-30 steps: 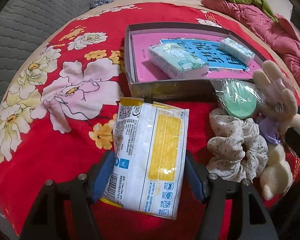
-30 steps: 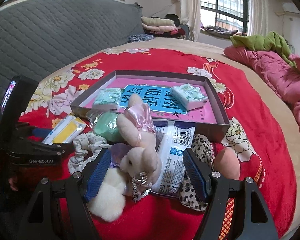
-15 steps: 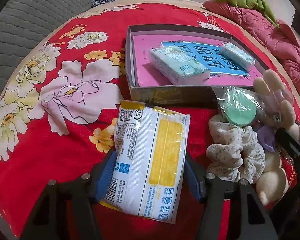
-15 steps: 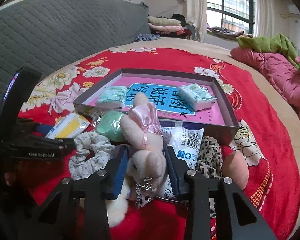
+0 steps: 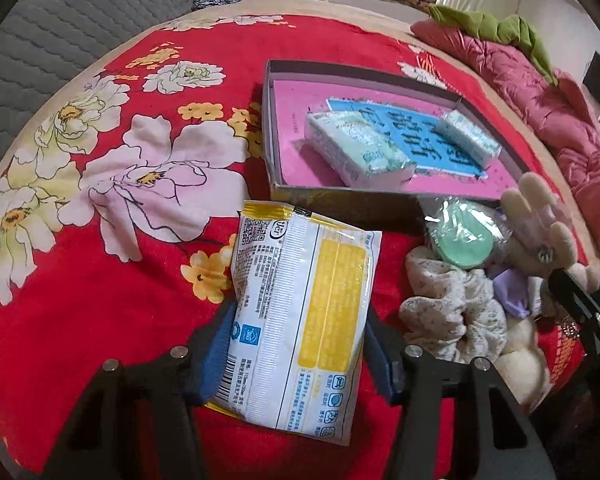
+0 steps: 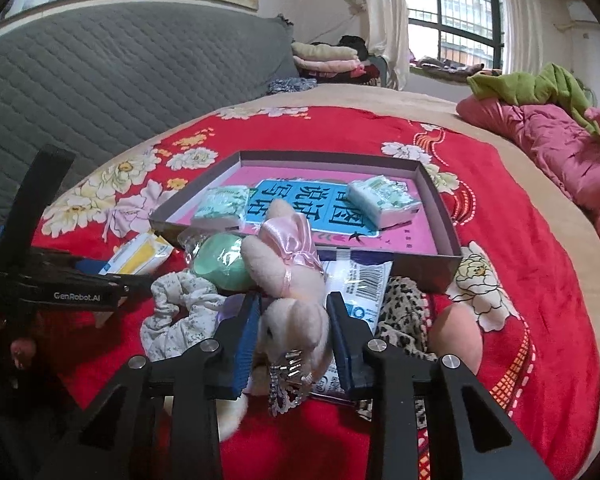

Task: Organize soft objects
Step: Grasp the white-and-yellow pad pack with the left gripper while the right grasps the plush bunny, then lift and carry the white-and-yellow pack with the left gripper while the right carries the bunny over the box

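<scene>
While left claw [image 5: 296,354] pinches wipes pack [image 5: 300,312] lengthwise toward tray [image 5: 340,196], right claw [image 6: 294,338] squeezes bunny [image 6: 290,280]

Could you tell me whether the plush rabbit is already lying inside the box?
No, the plush rabbit lies on the bedspread in front of the box, between the right gripper fingers.

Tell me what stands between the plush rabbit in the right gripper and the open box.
Nothing tall blocks it. The right hand-held gripper is shut on the plush rabbit; only the box front wall lies ahead. Inside, two tissue packs leave the middle free.
</scene>
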Motion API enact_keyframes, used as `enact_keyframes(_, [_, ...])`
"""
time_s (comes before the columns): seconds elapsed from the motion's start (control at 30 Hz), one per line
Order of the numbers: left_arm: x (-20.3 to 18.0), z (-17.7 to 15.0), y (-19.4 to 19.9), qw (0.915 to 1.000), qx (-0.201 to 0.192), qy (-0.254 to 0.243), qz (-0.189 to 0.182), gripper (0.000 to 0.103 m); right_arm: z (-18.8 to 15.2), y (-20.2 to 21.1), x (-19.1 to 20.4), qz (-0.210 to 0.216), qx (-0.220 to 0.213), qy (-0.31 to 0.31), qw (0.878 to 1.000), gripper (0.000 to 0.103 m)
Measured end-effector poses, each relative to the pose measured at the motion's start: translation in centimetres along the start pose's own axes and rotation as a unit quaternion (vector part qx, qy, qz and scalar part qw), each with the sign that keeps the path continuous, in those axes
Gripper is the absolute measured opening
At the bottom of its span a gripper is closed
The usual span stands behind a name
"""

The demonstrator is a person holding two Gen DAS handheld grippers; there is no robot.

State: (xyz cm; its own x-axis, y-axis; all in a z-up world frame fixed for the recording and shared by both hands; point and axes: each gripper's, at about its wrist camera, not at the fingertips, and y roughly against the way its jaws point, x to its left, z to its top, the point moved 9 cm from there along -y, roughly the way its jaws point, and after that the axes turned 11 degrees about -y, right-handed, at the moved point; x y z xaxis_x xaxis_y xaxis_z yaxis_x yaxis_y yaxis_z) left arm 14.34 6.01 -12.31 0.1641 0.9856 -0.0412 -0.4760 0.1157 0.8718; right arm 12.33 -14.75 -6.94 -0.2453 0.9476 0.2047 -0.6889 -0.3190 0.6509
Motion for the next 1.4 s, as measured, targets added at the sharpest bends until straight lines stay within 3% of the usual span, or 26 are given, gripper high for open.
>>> enact_keyframes(0.27, [-0.4,0.1,2.8,0.9992,-0.037,0.012,-0.006,0.058,0.8,1.3,-0.7,0.008,-0.017,-0.01,1.0,0.034])
enact_keyframes(0.63, [-3.0,2.0,6.5,0.994,-0.106,-0.025,0.014,0.058,2.3,3.0,-1.2,0.023,-0.045,-0.023,0.998,0.034])
enact_keyframes(1.4, [-8.2,8.6,5.0,0.9898,-0.139,-0.032,-0.01,0.058,5.4,3.8,-4.4,0.032,-0.082,-0.067,0.994,0.034])
